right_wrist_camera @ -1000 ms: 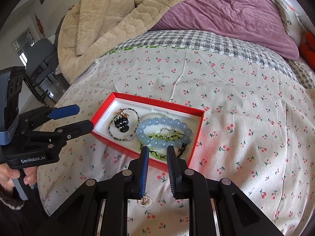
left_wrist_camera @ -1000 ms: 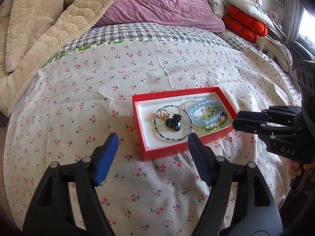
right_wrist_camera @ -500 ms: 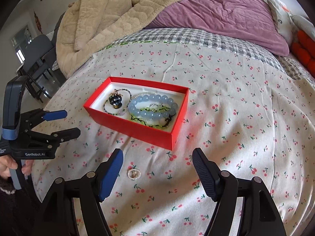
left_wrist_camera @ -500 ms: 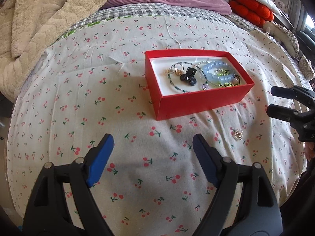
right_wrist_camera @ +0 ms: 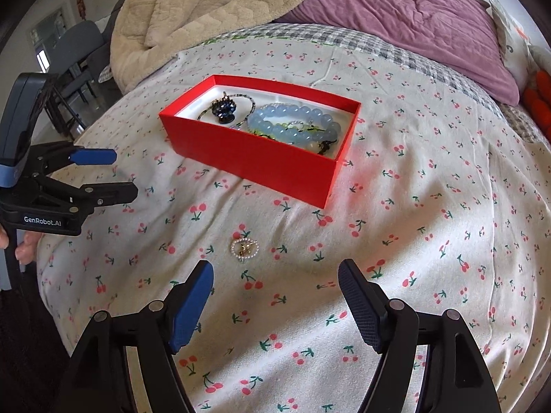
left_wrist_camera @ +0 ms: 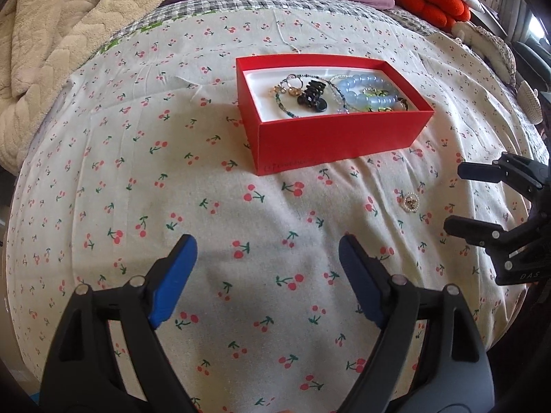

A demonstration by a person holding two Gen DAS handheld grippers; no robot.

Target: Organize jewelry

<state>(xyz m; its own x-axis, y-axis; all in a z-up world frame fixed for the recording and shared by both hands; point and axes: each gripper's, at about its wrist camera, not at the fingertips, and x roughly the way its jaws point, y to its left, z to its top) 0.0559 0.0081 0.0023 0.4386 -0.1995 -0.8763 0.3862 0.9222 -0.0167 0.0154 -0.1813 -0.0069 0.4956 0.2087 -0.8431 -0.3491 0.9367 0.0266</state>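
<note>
A red box [left_wrist_camera: 339, 137] [right_wrist_camera: 261, 161] stands on the cherry-print bedspread. It holds a blue bead bracelet [left_wrist_camera: 361, 94] [right_wrist_camera: 292, 124], a black hair clip [left_wrist_camera: 311, 94] [right_wrist_camera: 224, 108] and thin bead chains. A small pearl ring-shaped piece [left_wrist_camera: 409, 203] [right_wrist_camera: 244, 249] lies on the spread in front of the box. My left gripper [left_wrist_camera: 267, 277] is open and empty, low over the spread. My right gripper [right_wrist_camera: 275, 304] is open and empty, just short of the pearl piece. Each gripper shows in the other's view, the right [left_wrist_camera: 482, 199] and the left [right_wrist_camera: 103, 175].
A beige blanket [right_wrist_camera: 213, 3] and a purple quilt [right_wrist_camera: 413, 13] lie at the back of the bed. Orange cushions [left_wrist_camera: 434, 1] lie at the far right. A grey chair [right_wrist_camera: 74, 55] stands beside the bed on the left.
The right gripper has opened and left the pearl piece on the spread. Both grippers have drawn back from the box and lower toward the bed.
</note>
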